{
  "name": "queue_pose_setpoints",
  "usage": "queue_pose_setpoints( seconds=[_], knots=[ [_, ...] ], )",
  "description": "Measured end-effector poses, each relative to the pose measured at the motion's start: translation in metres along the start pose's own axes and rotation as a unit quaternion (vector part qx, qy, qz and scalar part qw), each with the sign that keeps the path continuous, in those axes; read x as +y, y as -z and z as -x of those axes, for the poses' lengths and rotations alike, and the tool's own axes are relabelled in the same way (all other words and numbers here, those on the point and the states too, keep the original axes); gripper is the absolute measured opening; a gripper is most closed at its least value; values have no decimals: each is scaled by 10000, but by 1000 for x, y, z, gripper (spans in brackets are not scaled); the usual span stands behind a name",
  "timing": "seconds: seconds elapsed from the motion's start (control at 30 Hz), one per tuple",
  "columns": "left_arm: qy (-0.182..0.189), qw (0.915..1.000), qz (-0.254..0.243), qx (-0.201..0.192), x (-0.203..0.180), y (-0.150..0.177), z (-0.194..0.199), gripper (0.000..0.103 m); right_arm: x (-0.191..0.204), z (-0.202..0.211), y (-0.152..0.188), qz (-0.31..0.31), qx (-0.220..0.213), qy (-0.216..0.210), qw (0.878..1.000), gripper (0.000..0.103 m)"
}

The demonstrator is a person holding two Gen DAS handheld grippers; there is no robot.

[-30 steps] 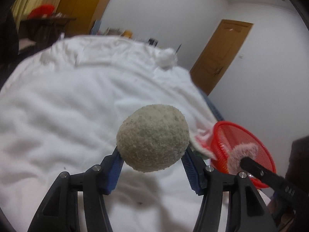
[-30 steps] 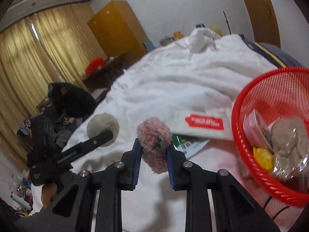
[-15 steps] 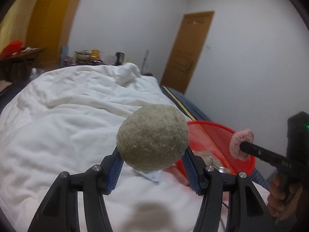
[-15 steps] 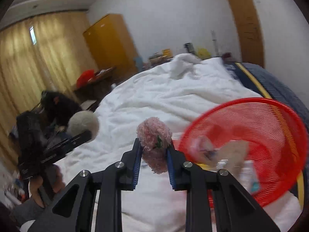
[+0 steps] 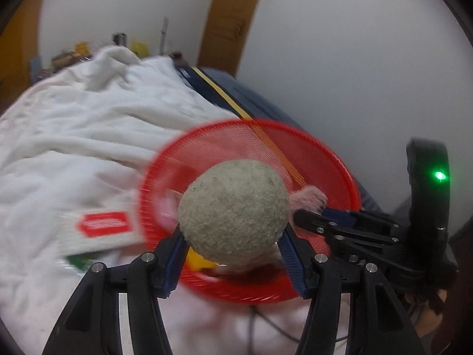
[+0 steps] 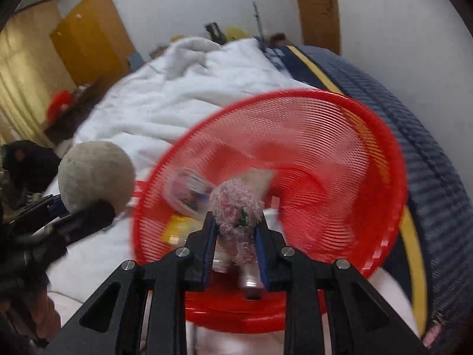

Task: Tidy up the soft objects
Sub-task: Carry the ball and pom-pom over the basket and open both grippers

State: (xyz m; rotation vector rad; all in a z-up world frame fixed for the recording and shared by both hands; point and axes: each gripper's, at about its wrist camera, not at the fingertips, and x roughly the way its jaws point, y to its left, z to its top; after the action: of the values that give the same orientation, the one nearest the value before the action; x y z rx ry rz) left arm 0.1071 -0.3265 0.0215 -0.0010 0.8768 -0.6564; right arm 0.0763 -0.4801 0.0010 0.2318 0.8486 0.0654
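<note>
Left tongs (image 5: 233, 254) pinch grey ball (image 5: 233, 210), held over red basket's (image 5: 334, 159) near side. Right tongs (image 6: 236, 245) pinch pink pompom (image 6: 236, 207) above basket, wrapped items blurred beneath. Basket sits on white duvet (image 5: 74, 136) on bed; door (image 5: 227, 23) beyond.

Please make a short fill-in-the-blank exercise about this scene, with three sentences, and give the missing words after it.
1. The left gripper holds a grey fuzzy ball between its ____ fingers.
2. The right gripper holds a fluffy toy whose colour is ____.
3. Both grippers point toward a mesh basket whose colour is ____.

Missing words: blue; pink; red
</note>
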Motion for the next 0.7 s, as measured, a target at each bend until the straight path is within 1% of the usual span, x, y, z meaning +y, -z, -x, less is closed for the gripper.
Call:
queue_pose_setpoints(
  seconds=[0.07,0.13,0.2,0.27,0.3,0.43,0.53,0.57,0.6,0.67,0.7],
  knots=[
    [35,9999,-124,93,-13,5,-17,62,-12,-5,1,-19,134,270,9995,26],
    [82,9997,-159,182,-13,11,-27,62,-19,-11,4,-53,277,371,9989,25],
    [92,9993,189,323,-1,20,-38,62,-23,-12,7,-65,284,459,9985,25],
    [74,9982,347,493,5,27,-47,62,-25,-14,7,-2,301,579,9979,25],
    [-84,9977,317,597,7,29,-53,62,-27,-16,7,-11,322,589,9977,25],
    [-168,9976,188,647,9,33,-60,62,-24,-23,10,137,471,629,9968,25],
    [-154,9983,77,555,1,36,-57,64,-20,-26,13,286,524,740,9955,26],
    [-99,9985,105,536,1,37,-55,67,-20,-28,11,289,530,777,9952,26],
    [35,9984,177,535,4,35,-56,71,-21,-29,11,266,534,800,9950,26],
    [341,9972,366,562,10,34,-56,75,-23,-28,10,181,536,759,9955,31],
    [441,9965,464,541,10,35,-52,78,-23,-27,10,160,537,719,9958,37]
  ],
)
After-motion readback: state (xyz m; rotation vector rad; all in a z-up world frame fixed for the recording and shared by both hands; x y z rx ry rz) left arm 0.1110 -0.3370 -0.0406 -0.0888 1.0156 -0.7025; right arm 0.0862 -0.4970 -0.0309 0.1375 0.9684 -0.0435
